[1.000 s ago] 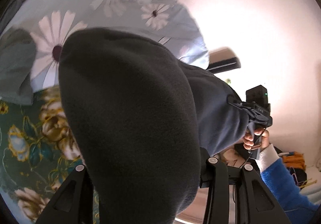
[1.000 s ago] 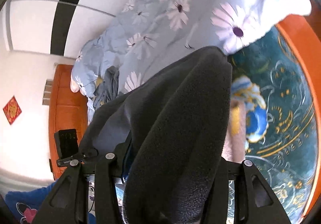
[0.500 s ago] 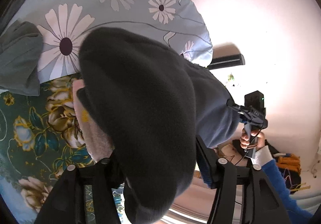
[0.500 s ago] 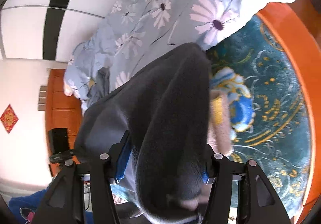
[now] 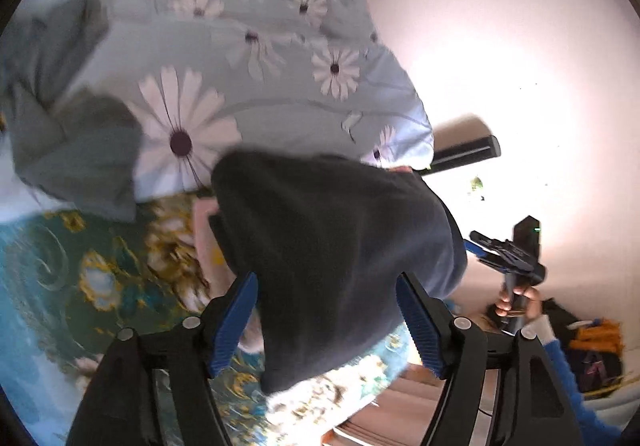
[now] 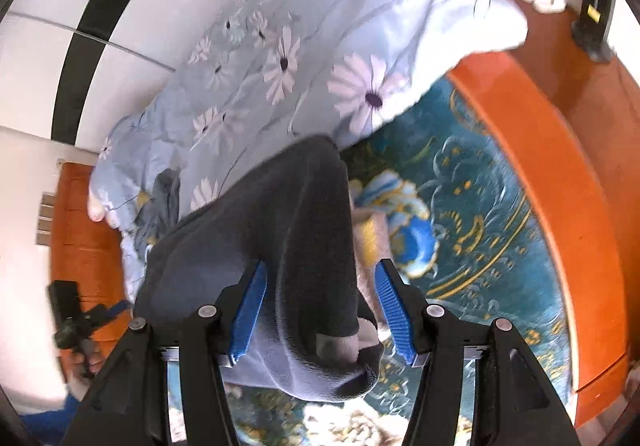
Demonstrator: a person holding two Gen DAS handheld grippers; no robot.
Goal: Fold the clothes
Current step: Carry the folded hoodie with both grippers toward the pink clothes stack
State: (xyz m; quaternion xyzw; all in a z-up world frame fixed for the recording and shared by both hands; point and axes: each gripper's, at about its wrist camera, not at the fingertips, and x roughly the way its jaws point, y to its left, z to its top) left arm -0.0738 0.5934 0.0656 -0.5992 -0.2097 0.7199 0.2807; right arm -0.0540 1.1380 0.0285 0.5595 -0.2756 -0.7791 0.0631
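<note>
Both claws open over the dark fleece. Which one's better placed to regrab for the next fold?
Probably right. The right claw is open with a narrow fold of the dark fleece and its pale-lined end between the pads. The left claw is open too, but faces bulk spanning its whole gap.

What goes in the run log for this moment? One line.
left tool: open | right tool: open | dark fleece garment: released, on bed

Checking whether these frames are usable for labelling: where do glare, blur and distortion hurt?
Left wrist view: the wall is blown out white, and the floral sheet is smeared by motion. Right wrist view: evenly lit, the daisy quilt is slightly soft, and fisheye bends the orange bed frame. The dark fleece garment shows little texture.
</note>
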